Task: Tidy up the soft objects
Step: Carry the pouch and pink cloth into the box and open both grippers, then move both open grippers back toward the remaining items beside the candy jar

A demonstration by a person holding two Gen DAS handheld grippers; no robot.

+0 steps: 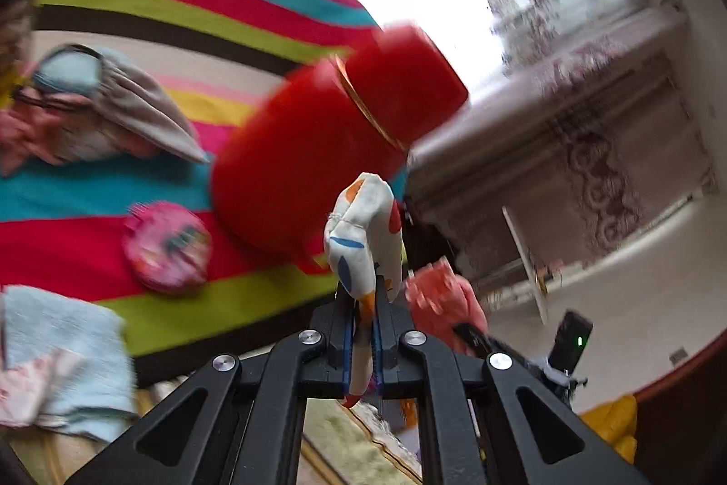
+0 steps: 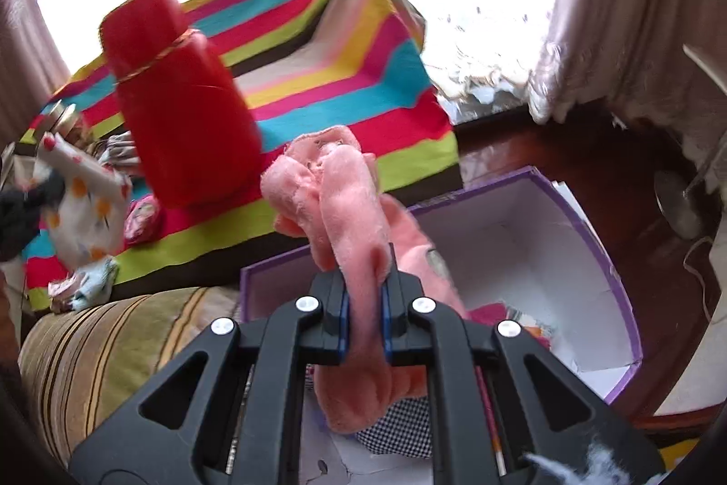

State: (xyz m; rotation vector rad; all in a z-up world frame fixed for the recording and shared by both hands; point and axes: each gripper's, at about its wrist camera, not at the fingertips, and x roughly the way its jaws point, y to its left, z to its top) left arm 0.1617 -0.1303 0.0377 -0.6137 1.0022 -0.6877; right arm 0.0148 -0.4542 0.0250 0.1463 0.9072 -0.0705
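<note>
**Both tongs loaded, box waiting below**

From the left wrist: the left tongs [image 1: 363, 330] pinch a white patterned cloth pouch [image 1: 363, 239] by one thin edge, lifted beside the red bottle [image 1: 318, 148] on the striped surface [image 1: 181, 303]; so little fabric could slip free.

From the right wrist: the right tongs [image 2: 365, 317] clamp a pink plush cloth [image 2: 345, 203] above the purple box [image 2: 627, 303]; its dangling end may snag the rim.

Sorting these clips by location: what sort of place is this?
Probably a home living room: a striped blanket draped over furniture, curtains at a bright window, a patterned rug on the floor.
</note>
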